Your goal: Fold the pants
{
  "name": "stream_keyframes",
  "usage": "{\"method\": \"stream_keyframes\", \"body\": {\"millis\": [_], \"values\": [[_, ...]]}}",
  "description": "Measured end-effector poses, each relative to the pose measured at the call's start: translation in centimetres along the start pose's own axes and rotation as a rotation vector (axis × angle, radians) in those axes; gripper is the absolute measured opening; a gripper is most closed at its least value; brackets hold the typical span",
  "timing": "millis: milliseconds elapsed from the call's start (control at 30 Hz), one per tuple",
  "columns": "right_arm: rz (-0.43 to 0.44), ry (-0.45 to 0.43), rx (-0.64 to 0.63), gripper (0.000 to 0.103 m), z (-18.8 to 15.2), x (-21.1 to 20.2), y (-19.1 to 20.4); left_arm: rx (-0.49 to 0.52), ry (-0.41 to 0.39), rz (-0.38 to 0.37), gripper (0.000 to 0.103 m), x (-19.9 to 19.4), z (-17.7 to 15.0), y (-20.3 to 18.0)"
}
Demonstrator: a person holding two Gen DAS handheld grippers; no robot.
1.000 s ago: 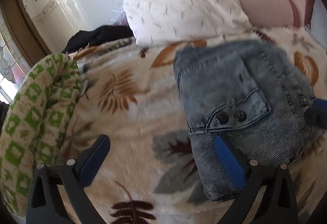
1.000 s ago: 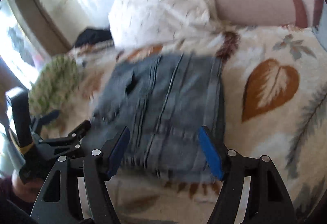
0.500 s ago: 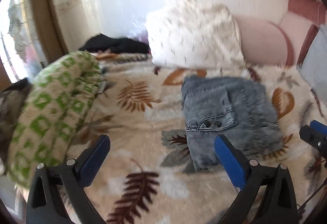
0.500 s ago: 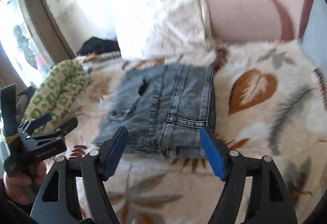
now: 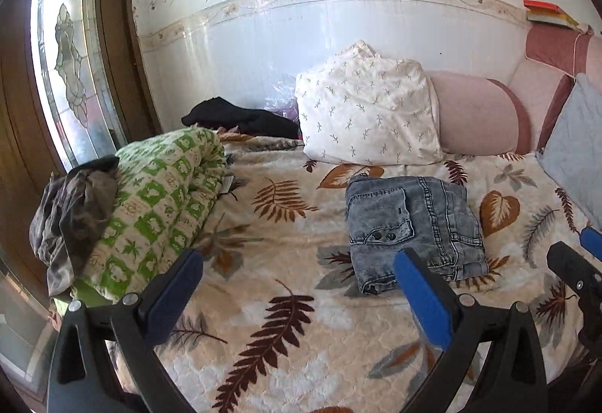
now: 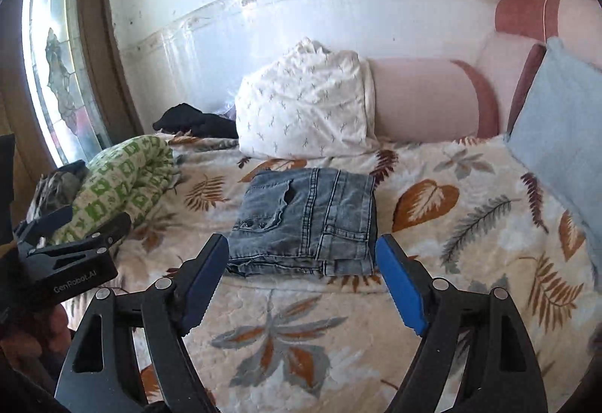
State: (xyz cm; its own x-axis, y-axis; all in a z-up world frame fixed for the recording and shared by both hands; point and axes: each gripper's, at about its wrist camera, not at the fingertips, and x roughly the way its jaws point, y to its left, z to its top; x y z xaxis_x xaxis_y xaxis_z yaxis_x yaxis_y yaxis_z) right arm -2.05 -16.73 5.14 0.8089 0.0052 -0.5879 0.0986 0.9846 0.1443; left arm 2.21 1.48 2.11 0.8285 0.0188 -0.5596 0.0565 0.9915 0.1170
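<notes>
Faded blue denim pants [image 6: 308, 221] folded compact mid leaf-print bedspread [image 6: 470, 224], task apparently done. Left gripper [image 5: 297, 285], right gripper [image 6: 303, 277] spread wide, empty, clear of cloth.

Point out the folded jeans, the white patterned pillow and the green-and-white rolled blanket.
folded jeans [image 6: 312, 217], right wrist view, on the top denim layer near the seams.
white patterned pillow [image 5: 368, 112], left wrist view, on the middle of its front face.
green-and-white rolled blanket [image 5: 158, 202], left wrist view, on its upper side.
</notes>
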Motion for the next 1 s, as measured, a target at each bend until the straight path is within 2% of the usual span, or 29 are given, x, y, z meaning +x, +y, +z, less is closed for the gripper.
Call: {"method": "stream_keyframes", "body": {"millis": [467, 1000], "values": [[-0.029, -0.04, -0.056, 0.081, -0.5, -1.1, 2.7, -0.027, 0.014, -0.01, 0.103, -0.9, -0.8, 0.9], [-0.027, -0.039, -0.062, 0.081, -0.8, -1.0, 2.9, -0.013, 0.019, -0.008, 0.103, -1.4, -1.0, 0.5]]}}
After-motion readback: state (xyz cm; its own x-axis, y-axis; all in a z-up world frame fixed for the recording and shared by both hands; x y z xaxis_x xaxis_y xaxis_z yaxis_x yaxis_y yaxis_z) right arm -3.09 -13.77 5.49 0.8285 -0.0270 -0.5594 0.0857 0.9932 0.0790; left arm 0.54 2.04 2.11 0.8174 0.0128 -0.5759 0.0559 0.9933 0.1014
